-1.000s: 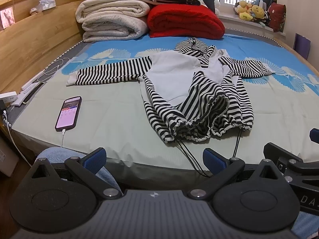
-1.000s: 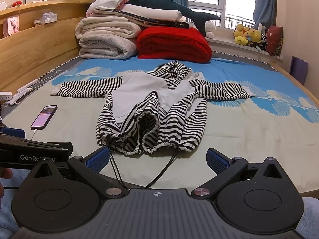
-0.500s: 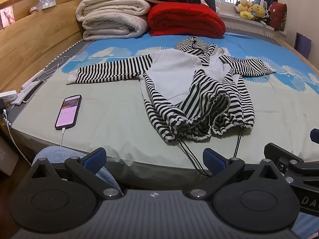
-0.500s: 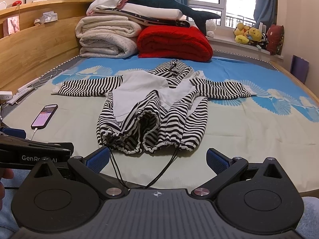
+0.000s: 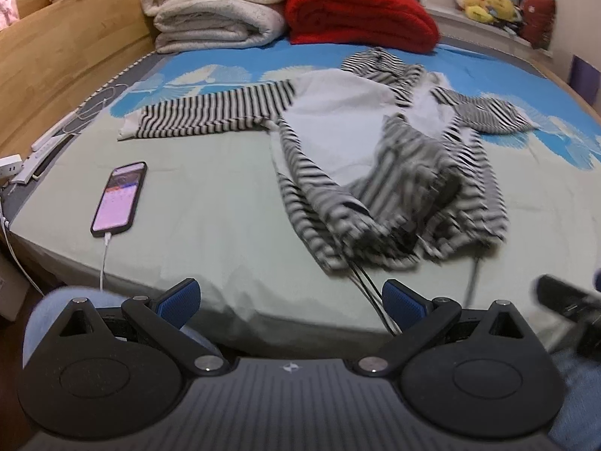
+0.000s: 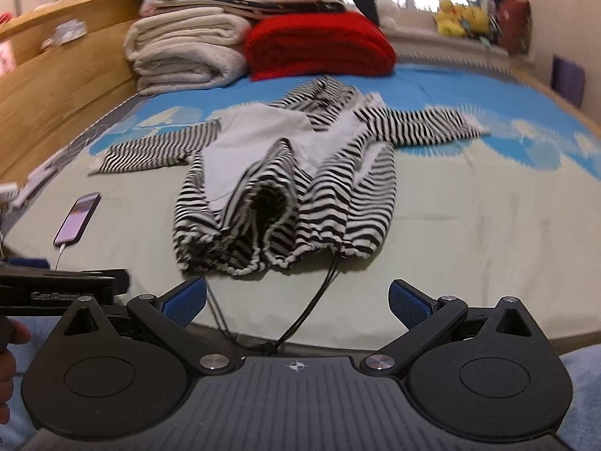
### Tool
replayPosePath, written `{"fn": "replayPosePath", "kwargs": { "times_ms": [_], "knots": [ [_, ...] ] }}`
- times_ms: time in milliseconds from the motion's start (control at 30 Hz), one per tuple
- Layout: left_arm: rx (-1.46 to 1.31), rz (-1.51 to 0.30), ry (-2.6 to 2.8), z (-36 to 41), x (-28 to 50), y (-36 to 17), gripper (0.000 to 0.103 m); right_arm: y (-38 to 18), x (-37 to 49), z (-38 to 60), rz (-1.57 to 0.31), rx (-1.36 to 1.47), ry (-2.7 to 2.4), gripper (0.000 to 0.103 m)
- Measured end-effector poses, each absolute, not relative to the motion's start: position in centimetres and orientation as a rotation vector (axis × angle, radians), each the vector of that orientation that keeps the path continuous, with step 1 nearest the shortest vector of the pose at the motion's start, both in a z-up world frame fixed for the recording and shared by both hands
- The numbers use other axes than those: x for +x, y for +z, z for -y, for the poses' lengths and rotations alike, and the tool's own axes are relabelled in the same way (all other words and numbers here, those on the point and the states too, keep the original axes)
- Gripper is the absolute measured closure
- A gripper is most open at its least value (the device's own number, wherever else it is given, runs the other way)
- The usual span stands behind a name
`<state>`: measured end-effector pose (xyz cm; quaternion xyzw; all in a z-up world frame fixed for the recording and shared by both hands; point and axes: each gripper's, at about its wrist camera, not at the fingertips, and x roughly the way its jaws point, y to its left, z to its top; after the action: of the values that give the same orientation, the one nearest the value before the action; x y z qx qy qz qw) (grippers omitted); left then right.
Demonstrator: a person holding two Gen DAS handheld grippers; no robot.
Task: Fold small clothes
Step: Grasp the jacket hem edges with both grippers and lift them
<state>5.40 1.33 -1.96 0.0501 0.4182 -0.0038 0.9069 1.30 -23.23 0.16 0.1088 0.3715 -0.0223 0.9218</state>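
Looming larger than half a second ago: striped hooded jacket (image 5: pixel 379 158) now fills more of both views, both cameras nearer the bed (image 5: pixel 210 195) and the pictures blurred. Spread flat on the pale green sheet, front open, white lining showing, one sleeve stretched out left, the other right, hood toward the far end. Soft knit in black and white bands, hem gathered and ruffled at the near edge, two thin black drawcords (image 6: pixel 319 300) trailing from it over the mattress edge. Left gripper (image 5: pixel 291 297) wide open, blue ribbed pads apart, nothing between them, short of the hem and a little left of it. Right gripper (image 6: pixel 296 297) equally wide open and empty, hem just beyond it, cords running down between its fingers. Smartphone (image 5: pixel 119 197) with lit screen and white cable lying on the sheet, well left of the jacket. Folded cream blankets (image 5: pixel 214 3) and a plush red blanket (image 5: pixel 360 11) stacked at the far end by the wooden headboard.
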Motion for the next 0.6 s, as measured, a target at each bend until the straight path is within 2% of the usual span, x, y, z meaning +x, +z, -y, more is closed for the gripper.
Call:
{"fn": "replayPosePath", "kwargs": {
  "times_ms": [200, 267, 367, 433, 467, 533, 567, 600],
  "knots": [
    [-0.015, -0.895, 0.056, -3.9, 13.4, -4.5, 0.000, -4.8, 8.7, 31.5, -0.839, 0.536, -0.210, 0.001],
    [-0.080, -0.955, 0.074, -4.7, 16.4, -6.2, 0.000, -7.5, 11.6, 34.1, -0.901, 0.660, -0.236, 0.011],
    [-0.138, -1.035, 0.072, -5.2, 20.3, -9.0, 0.000, -11.0, 15.2, 36.2, -0.973, 0.758, -0.239, 0.020],
    [-0.154, -1.091, 0.038, -4.9, 22.4, -10.8, 0.000, -11.9, 16.7, 35.7, -0.963, 0.707, -0.208, 0.020],
    [-0.162, -1.116, 0.009, -4.6, 23.1, -11.7, 0.000, -11.6, 17.2, 35.0, -0.942, 0.644, -0.170, 0.043],
    [-0.155, -1.144, -0.034, -3.8, 24.4, -13.0, 0.002, -11.6, 18.1, 33.4, -0.976, 0.543, -0.024, 0.101],
    [-0.116, -1.099, -0.027, -3.2, 24.5, -12.8, 0.010, -11.3, 18.1, 32.9, -0.995, 0.494, -0.009, 0.102],
    [-0.088, -1.059, -0.053, -2.6, 24.3, -12.4, 0.049, -10.8, 17.8, 32.7, -0.996, 0.426, -0.023, 0.102]
  ]
}}
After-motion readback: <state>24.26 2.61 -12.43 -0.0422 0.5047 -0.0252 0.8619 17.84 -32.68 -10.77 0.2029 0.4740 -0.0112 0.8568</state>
